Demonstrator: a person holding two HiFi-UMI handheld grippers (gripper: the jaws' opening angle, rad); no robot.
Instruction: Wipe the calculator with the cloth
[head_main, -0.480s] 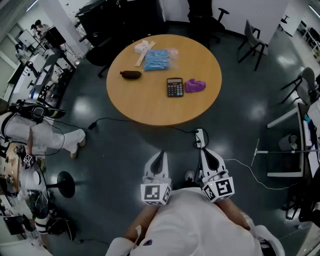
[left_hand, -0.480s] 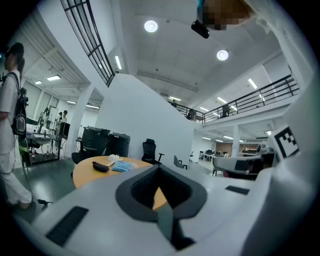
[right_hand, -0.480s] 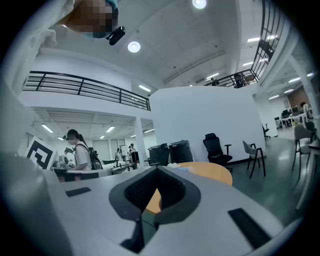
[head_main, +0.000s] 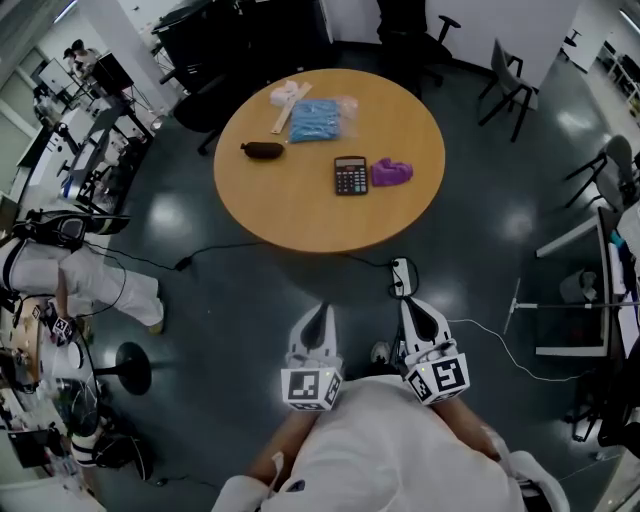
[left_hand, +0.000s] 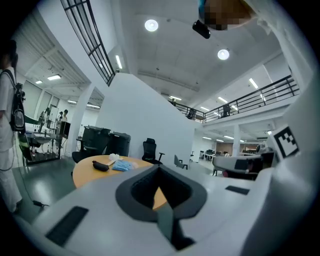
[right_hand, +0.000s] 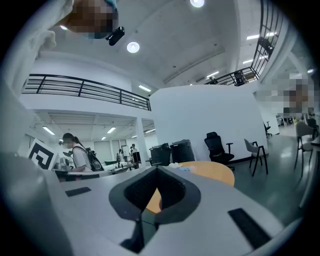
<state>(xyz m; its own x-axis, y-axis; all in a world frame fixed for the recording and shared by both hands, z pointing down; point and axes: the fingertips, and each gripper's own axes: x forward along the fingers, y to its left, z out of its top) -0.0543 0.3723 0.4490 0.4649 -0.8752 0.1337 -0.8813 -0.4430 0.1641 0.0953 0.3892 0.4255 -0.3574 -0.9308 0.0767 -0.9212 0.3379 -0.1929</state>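
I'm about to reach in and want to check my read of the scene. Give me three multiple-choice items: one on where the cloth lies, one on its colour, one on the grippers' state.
1. In the head view, where does the cloth lie relative to the calculator?
A. left of it
B. right of it
C. on top of it

2. What colour is the cloth?
A. purple
B. green
C. orange

3. The left gripper and right gripper are:
A. both shut and empty
B. both wide open
C. both shut on the cloth

Answers:
1 B: the cloth sits beside the calculator's right edge on the table.
2 A: it is plainly purple.
3 A: each gripper view shows the jaws together with nothing between them, well short of the table.
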